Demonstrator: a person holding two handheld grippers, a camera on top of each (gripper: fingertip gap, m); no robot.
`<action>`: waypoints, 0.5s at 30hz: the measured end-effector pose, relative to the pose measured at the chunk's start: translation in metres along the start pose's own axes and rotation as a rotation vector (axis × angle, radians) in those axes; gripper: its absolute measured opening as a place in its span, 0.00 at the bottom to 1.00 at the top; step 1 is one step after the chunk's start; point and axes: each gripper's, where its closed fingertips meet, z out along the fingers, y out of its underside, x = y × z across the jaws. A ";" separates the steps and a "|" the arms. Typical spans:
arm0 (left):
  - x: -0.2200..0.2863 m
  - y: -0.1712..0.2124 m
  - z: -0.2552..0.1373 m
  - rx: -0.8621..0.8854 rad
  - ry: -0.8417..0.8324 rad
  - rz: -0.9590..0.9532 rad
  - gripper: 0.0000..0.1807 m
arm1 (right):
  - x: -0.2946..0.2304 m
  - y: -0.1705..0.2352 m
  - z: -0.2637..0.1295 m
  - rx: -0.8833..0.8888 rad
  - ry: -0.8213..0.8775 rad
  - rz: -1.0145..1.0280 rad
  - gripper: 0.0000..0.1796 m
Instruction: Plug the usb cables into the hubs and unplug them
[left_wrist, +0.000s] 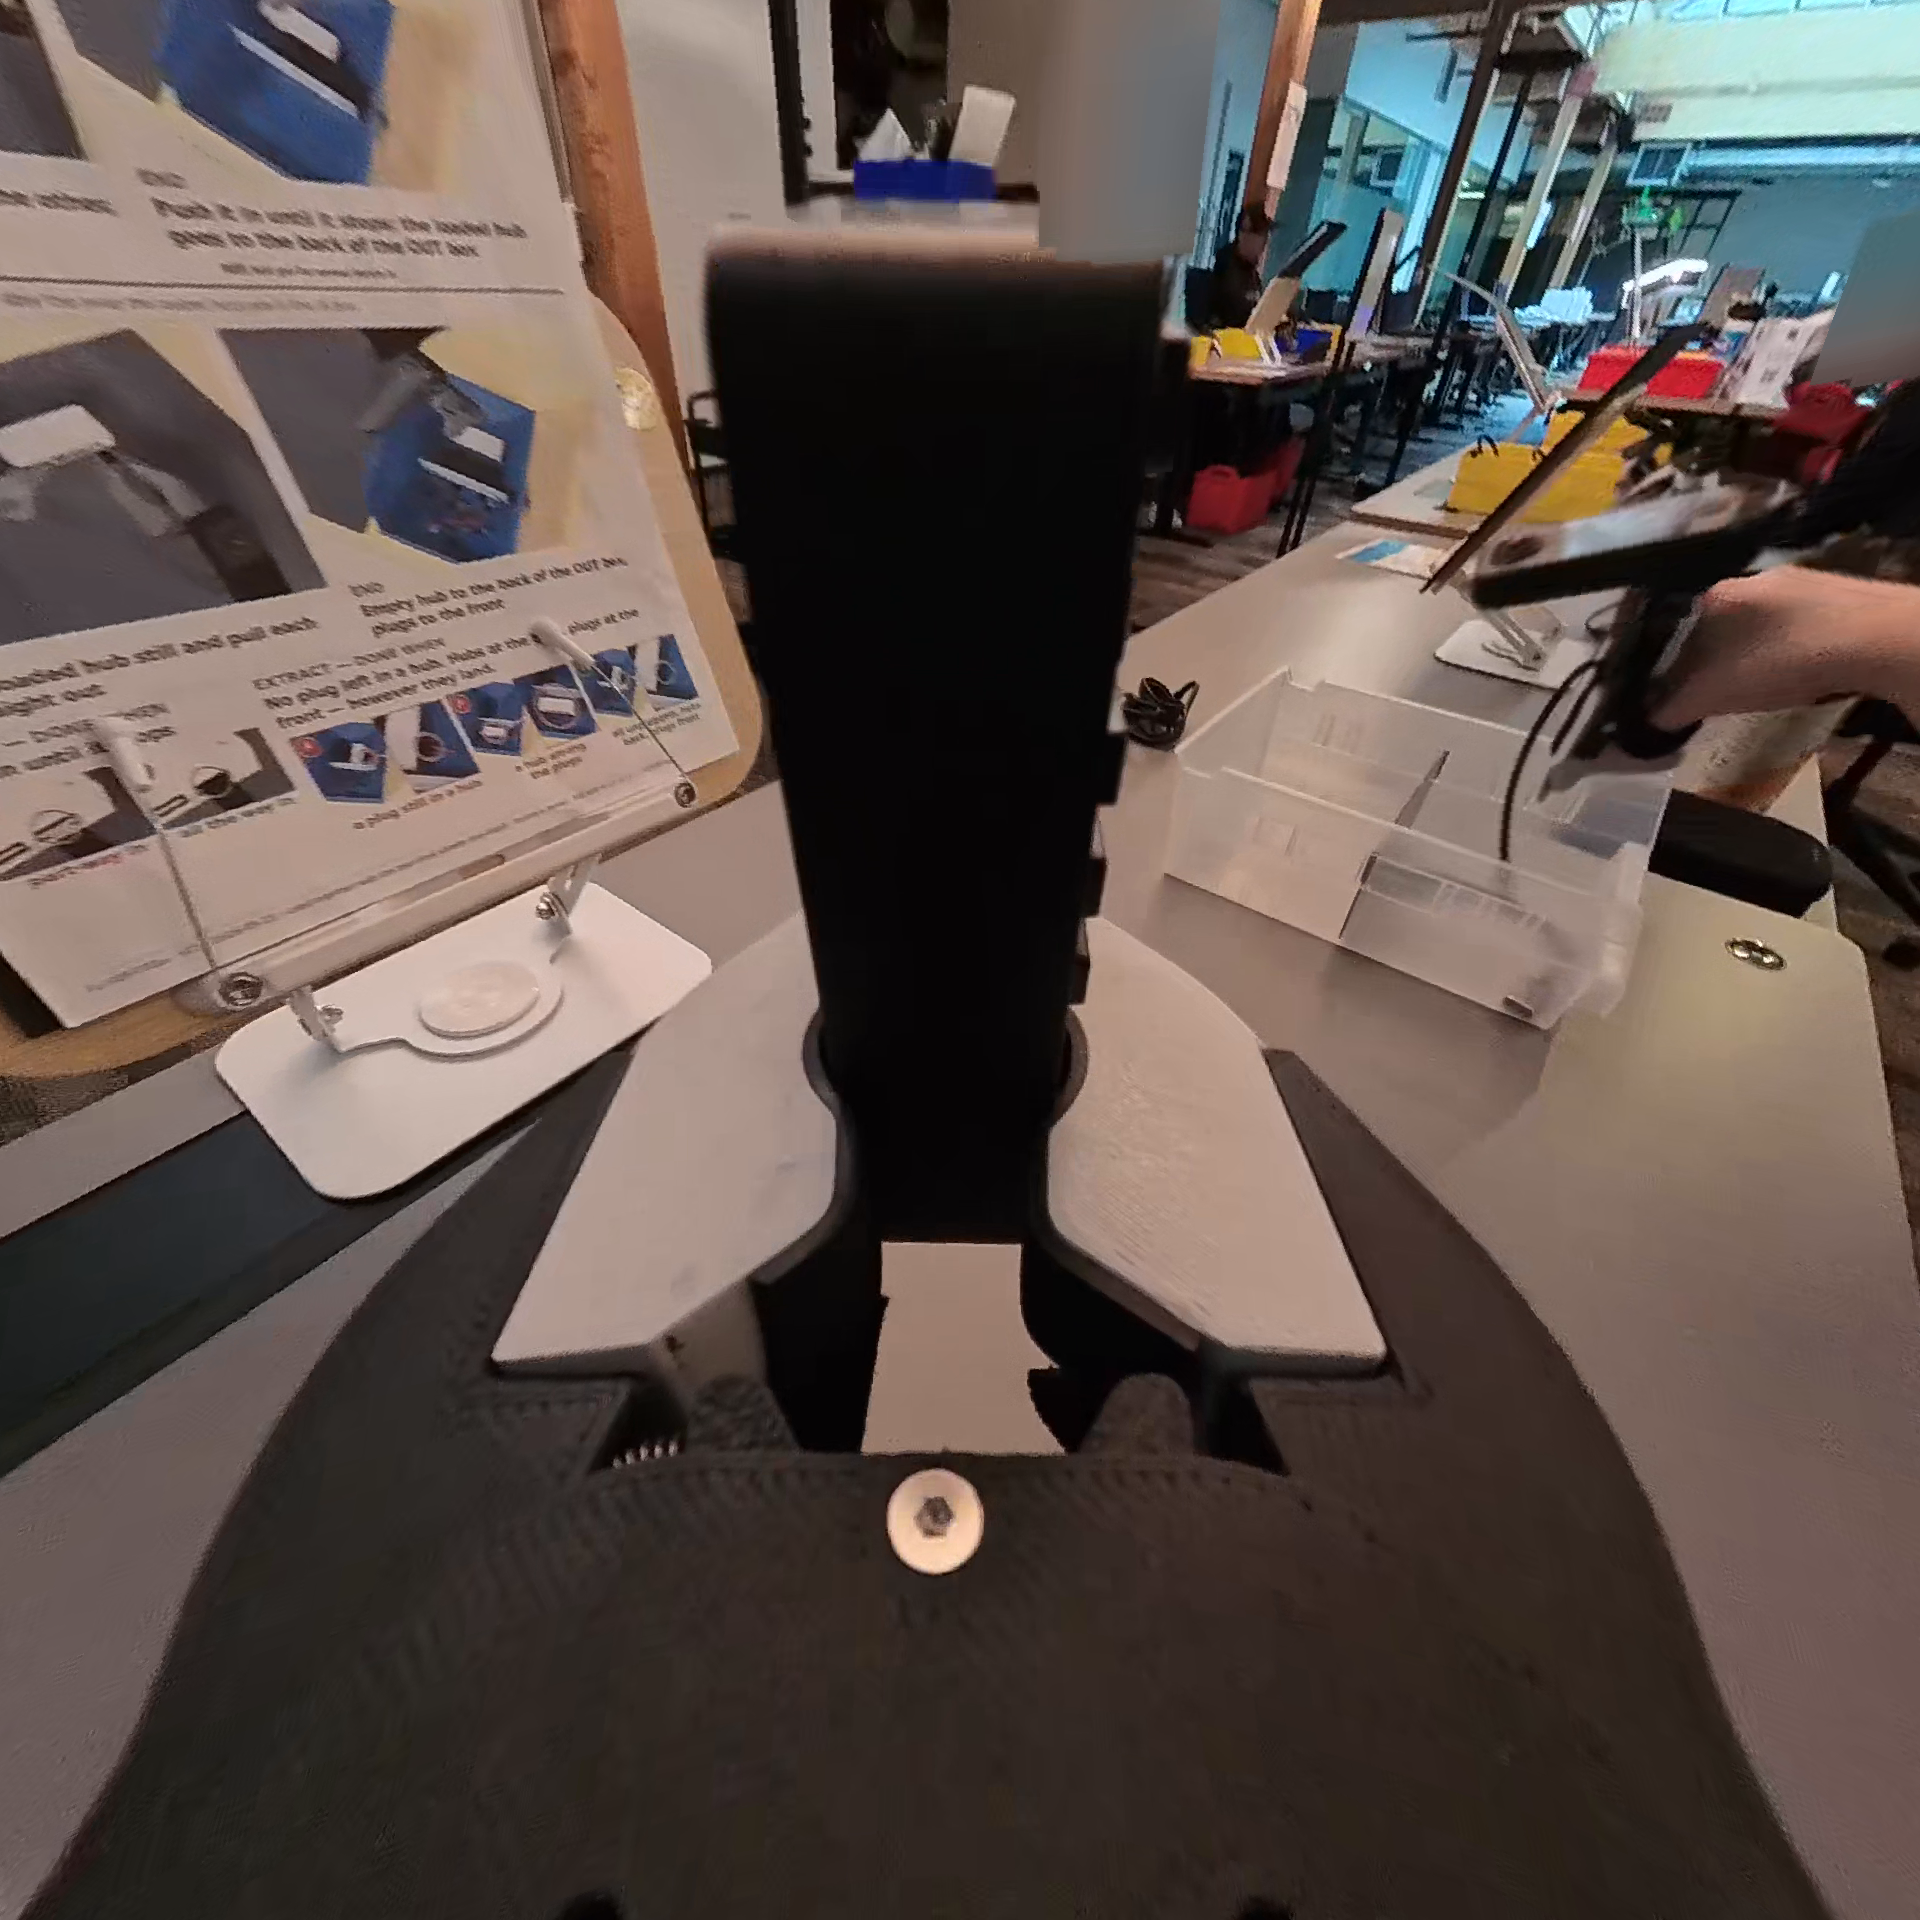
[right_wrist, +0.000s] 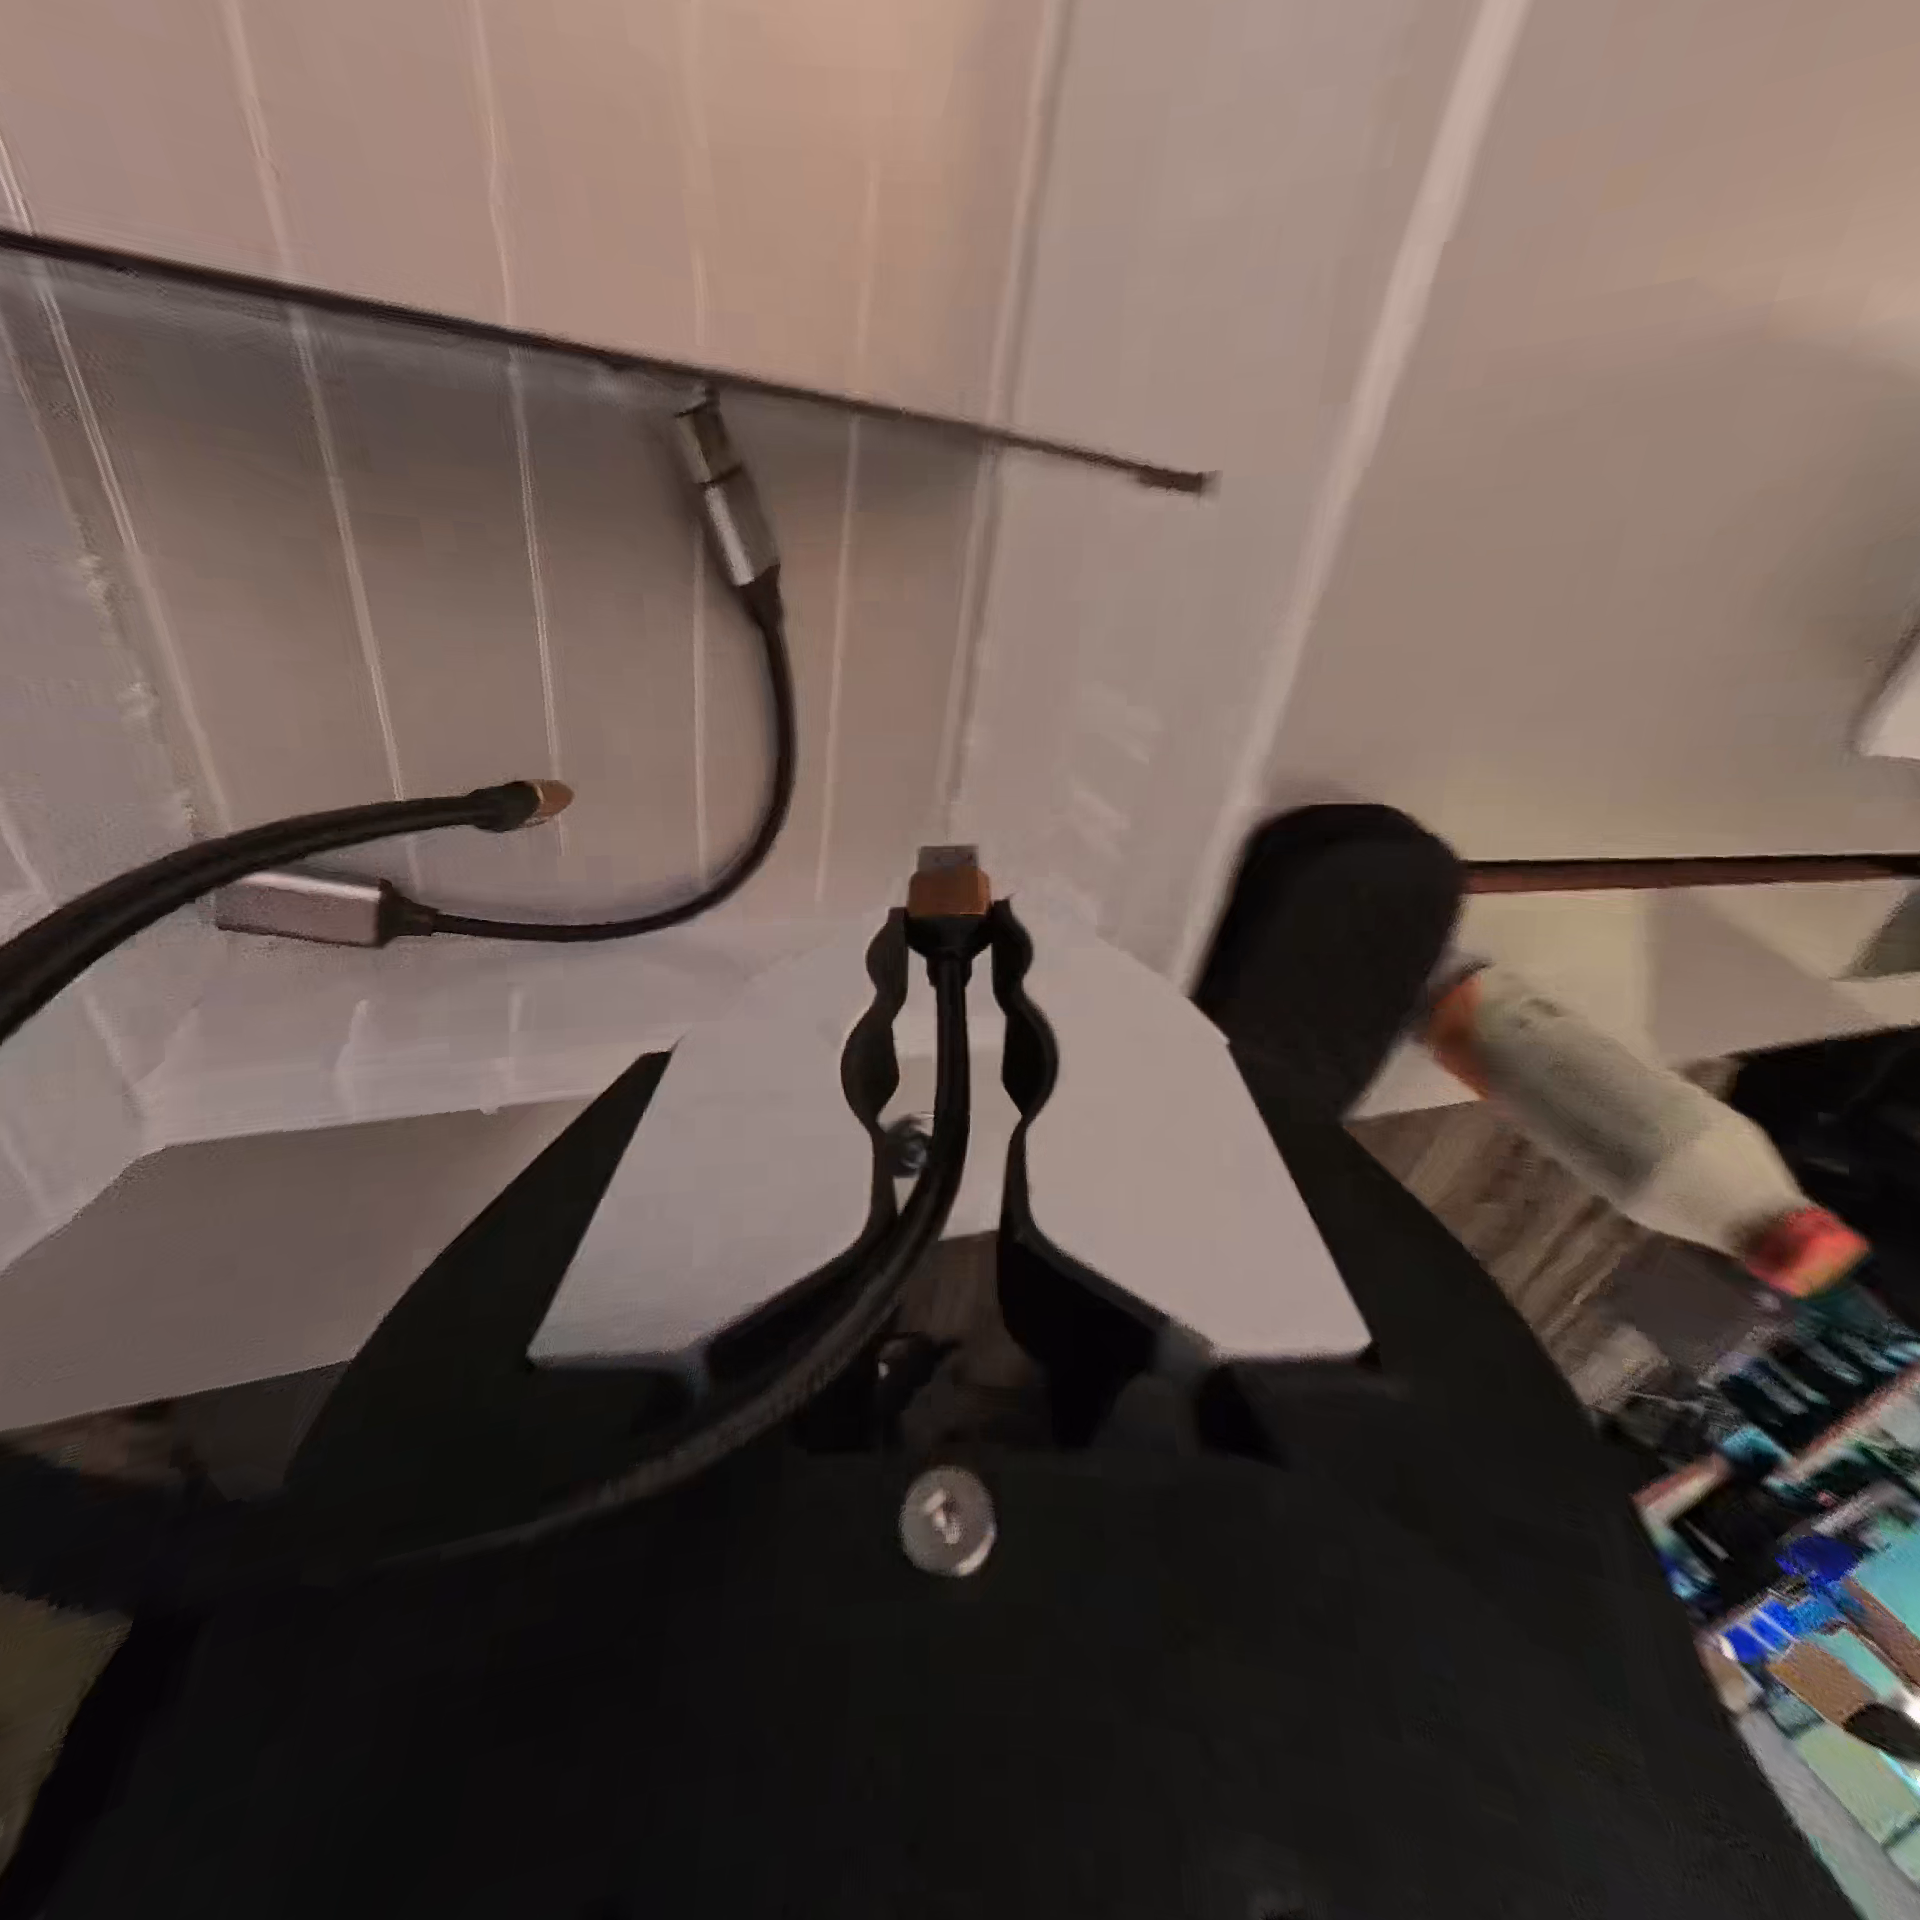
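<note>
In the left wrist view, my left gripper (left_wrist: 951, 1049) is shut on a long black hub (left_wrist: 935, 623) and holds it upright above the grey table (left_wrist: 1558, 1195). My right gripper (left_wrist: 1621, 665), held by a hand, hovers over a clear divided bin (left_wrist: 1392, 831). In the right wrist view, my right gripper (right_wrist: 948, 930) is shut on a black USB cable (right_wrist: 951, 1039), just behind its copper-coloured plug (right_wrist: 948, 888), which points forward. A second plug (right_wrist: 535, 800) on a black cable hangs free at the left. A short grey-ended adapter cable (right_wrist: 769, 727) lies in the bin.
An instruction sheet on a stand (left_wrist: 312, 520) with a white base (left_wrist: 457, 1049) is at the left. A small black cable coil (left_wrist: 1153, 707) lies behind the bin. A black chair armrest (left_wrist: 1745, 862) is at the table's right edge. The gap from one gripper's tips to the other's is roughly 60 cm.
</note>
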 end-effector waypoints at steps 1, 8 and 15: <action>0.002 0.002 0.002 -0.009 0.006 0.003 0.16 | -0.013 0.002 0.015 -0.030 -0.082 0.005 0.09; 0.018 0.014 0.017 -0.077 0.049 0.029 0.15 | -0.048 0.006 0.050 -0.048 -0.391 0.119 0.19; 0.049 0.016 0.028 -0.092 0.167 0.046 0.15 | -0.036 0.004 -0.029 0.288 -0.440 0.201 0.29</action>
